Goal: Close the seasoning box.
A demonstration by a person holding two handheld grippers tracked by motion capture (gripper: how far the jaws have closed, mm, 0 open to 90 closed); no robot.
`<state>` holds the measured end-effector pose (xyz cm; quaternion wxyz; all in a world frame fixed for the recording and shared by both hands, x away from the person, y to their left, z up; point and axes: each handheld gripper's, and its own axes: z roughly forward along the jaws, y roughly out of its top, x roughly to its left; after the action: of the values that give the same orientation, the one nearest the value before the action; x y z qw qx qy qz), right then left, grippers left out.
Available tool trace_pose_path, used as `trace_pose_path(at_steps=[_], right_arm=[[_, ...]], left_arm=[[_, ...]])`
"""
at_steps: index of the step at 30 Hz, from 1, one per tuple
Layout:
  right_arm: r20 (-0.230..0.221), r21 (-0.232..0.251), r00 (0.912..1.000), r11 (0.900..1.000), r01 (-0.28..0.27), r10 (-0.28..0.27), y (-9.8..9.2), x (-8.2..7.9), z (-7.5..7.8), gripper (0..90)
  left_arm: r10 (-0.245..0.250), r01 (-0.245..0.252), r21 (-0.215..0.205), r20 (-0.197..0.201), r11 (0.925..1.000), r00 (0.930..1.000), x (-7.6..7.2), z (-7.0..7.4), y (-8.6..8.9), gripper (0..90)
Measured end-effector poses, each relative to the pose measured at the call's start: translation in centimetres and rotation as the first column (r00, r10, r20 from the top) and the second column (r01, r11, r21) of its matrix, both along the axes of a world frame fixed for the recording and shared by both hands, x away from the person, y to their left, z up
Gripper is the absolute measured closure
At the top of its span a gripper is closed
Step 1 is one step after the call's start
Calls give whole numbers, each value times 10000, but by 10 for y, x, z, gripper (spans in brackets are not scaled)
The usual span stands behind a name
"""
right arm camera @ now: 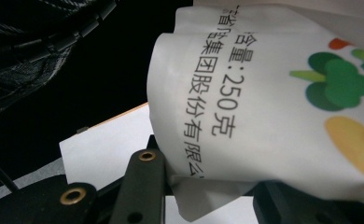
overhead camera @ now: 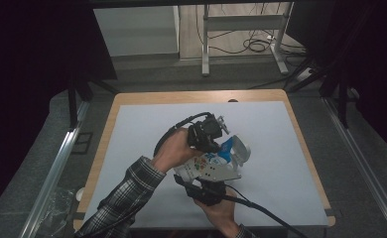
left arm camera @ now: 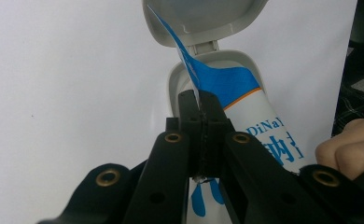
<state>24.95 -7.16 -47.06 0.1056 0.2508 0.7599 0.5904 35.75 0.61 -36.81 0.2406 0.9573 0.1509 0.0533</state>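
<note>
I see both grippers meeting over the middle of the white table (overhead camera: 290, 148), with one soft printed pouch between them.

**Left gripper** (left arm camera: 199, 103): In the left gripper view, its two black jaws stand pressed flat together. A thin blue-and-white flap (left arm camera: 180, 42) of the pouch runs out from between their tips. I read this as a clenched grip on that flap. The flap rises away from the jaws toward the grey hinged lid (left arm camera: 203, 18), which stands open beyond them. The grey container body (left arm camera: 227, 58) sits just under the lid. In the high view, the left hand (overhead camera: 176, 151) holds this gripper above the pouch, and the jaws point down toward the pouch's far end.

**Right gripper** (overhead camera: 207, 191): In the right gripper view, its jaws stand partly apart, and the white body of the pouch (right arm camera: 264, 112) lies between them, bulging over the left jaw. I take this as a grip on the pouch body, held from the near side. The right hand (overhead camera: 221, 210) enters from the bottom edge of the high view.

**Location of the pouch**: In the high view, it lies slightly right of table centre, raised between the two grippers. Its blue end rests in the grey container nearest the left gripper's jaws. Its printed white end is toward the right gripper.
</note>
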Motion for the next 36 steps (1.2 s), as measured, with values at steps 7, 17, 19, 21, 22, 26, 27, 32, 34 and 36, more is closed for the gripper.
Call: trace_pose_path(at_steps=[7, 17, 19, 21, 22, 26, 27, 32, 34, 36], right_arm=[[13, 27, 10000, 10000, -1, 1, 1, 0, 0, 712], [33, 40, 10000, 10000, -5, 5, 1, -1, 1, 712], [42, 48, 10000, 10000, -1, 1, 1, 0, 1, 712], [33, 60, 10000, 10000, 6, -6, 1, 0, 2, 712], [38, 62, 10000, 10000, 10, -11, 1, 0, 2, 712], [46, 80, 10000, 10000, 12, -12, 1, 0, 2, 712], [67, 74, 10000, 10000, 7, -8, 1, 0, 2, 712], [68, 77, 10000, 10000, 12, -12, 1, 0, 3, 712], [62, 79, 10000, 10000, 19, -20, 1, 0, 3, 712], [88, 85, 10000, 10000, 26, -27, 1, 0, 4, 712]], left_arm=[[10, -10, 9, 5, 10000, 10000, 0, 1, 0, 900], [16, -16, 35, -10, 10000, 10000, 0, 2, 0, 900], [30, -30, 36, -3, 10000, 10000, 0, 2, 0, 900], [42, -42, 51, -2, 10000, 10000, 0, 2, 0, 900], [22, -22, 55, 4, 10000, 10000, 0, 2, 0, 900], [17, -17, 91, -16, 10000, 10000, 0, 3, -1, 900], [14, -14, 91, -23, 10000, 10000, -1, 3, -1, 900], [26, -26, 70, -13, 10000, 10000, -1, 3, -2, 900], [31, -31, 72, -15, 10000, 10000, -1, 4, -2, 900], [23, -23, 69, 0, 10000, 10000, -1, 4, -2, 900]])
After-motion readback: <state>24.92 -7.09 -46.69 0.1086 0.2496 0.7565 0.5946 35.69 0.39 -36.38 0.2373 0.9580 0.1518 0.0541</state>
